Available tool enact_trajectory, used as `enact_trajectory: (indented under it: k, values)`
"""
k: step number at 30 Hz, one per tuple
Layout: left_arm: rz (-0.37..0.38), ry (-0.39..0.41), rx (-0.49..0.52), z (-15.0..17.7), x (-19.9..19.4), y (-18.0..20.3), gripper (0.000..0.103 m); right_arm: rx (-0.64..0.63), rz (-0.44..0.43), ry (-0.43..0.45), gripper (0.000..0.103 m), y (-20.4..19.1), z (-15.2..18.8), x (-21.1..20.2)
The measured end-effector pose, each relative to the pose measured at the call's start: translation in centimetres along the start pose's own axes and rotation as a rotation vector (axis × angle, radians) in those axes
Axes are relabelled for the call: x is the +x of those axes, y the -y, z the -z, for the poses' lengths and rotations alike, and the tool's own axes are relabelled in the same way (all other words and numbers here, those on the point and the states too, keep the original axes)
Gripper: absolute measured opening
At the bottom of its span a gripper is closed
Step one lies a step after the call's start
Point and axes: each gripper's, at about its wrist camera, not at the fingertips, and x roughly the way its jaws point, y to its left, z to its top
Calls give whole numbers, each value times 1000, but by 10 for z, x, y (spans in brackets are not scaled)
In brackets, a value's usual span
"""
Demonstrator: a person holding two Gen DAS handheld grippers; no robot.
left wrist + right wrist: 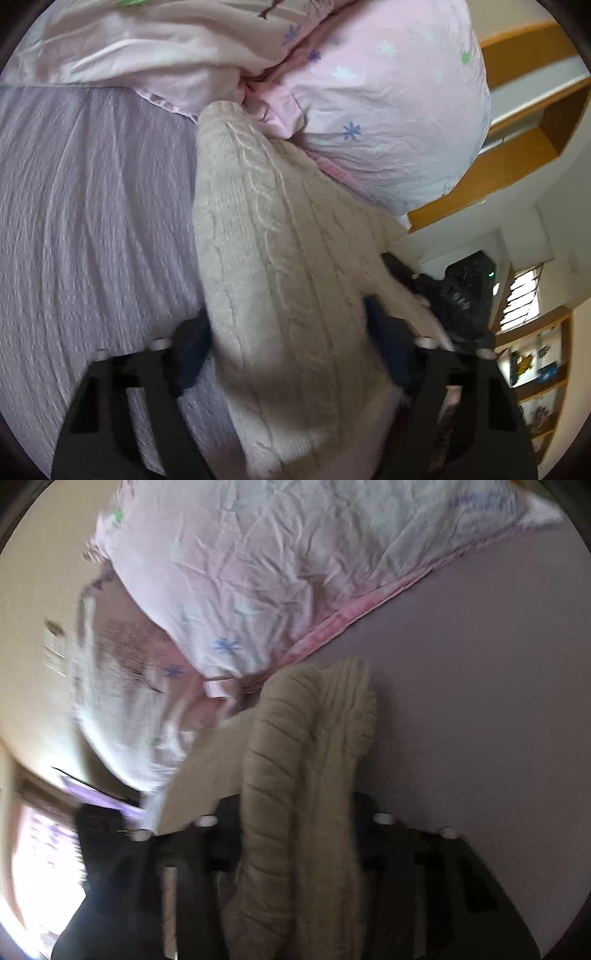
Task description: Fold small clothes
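Observation:
A cream cable-knit sweater (273, 258) is lifted off the lilac bed sheet (92, 221). My left gripper (291, 339) is shut on the sweater; the knit runs between its dark fingers and away toward the pillows. In the right wrist view the same sweater (306, 775) hangs bunched between the fingers of my right gripper (295, 834), which is shut on it. The right gripper also shows in the left wrist view as a black shape (458, 295) at the sweater's right edge. Both views are blurred and tilted.
Pink pillows with star prints (388, 103) and a pink quilt (147, 40) lie at the head of the bed, touching the sweater's far end. They also show in the right wrist view (258, 572). Wooden shelves (535, 369) stand beside the bed.

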Motion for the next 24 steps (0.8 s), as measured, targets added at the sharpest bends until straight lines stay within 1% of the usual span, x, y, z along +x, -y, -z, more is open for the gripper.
enact_trajectory:
  k: [1,2,3,4,5,6,7,8,9,10,11,12,13,14,15,16,17,19,20,21,22,23,24]
  values:
    - [16,-1,2,-1,-5,-4,50,-3,-19,7,39,-2,1,-1]
    - [60,-8,-4,-2,-14,-7,44,-6,-50,13,38,-4,2,-1]
    - [86,-13,-2,-7,-20,-8,42,-9,-115,10,37,-10,5,-2]
    - [100,-7,15,-5,-34,-10,41,-18,-161,0,37,-15,9,-1]
    - [92,10,37,-3,-47,-12,41,-36,-200,-18,37,-23,13,2]
    - [60,45,81,1,-66,-12,41,-68,-224,-53,37,-36,19,11]
    - [26,76,116,5,-81,-13,42,-100,-222,-83,37,-47,25,20]
    - [-36,110,150,8,-97,-18,45,-138,-204,-115,37,-59,31,32]
    - [-87,125,160,9,-103,-22,47,-180,-160,-154,41,-71,37,48]
    - [-166,140,160,10,-110,-30,50,-207,-118,-177,45,-78,41,58]
    - [-198,145,151,11,-113,-34,52,-236,-60,-188,56,-83,44,65]
    - [-231,159,129,13,-117,-40,52,-253,-8,-171,61,-86,43,63]
    - [-240,193,122,15,-121,-40,56,-240,2,-135,62,-84,41,54]
    - [-242,233,129,17,-127,-39,64,-202,0,-52,62,-80,37,35]
    - [-250,284,151,22,-135,-33,68,-186,-10,13,62,-79,36,21]
    - [-254,317,173,26,-140,-27,73,-188,-32,63,62,-80,36,8]
    - [-252,343,200,30,-143,-21,73,-205,-48,82,62,-84,36,1]
    - [-230,361,265,39,-146,-7,77,-250,-24,50,57,-95,43,4]
    - [-220,359,297,42,-142,2,78,-271,-10,25,49,-100,46,11]
    - [-204,346,335,45,-135,13,79,-301,19,-17,38,-106,50,24]
    - [-190,327,367,48,-127,20,80,-327,57,-38,32,-109,54,32]
    - [-187,317,380,49,-124,23,80,-366,104,-46,18,-113,56,40]
    - [-184,294,405,51,-113,28,80,-419,142,-30,14,-120,59,42]
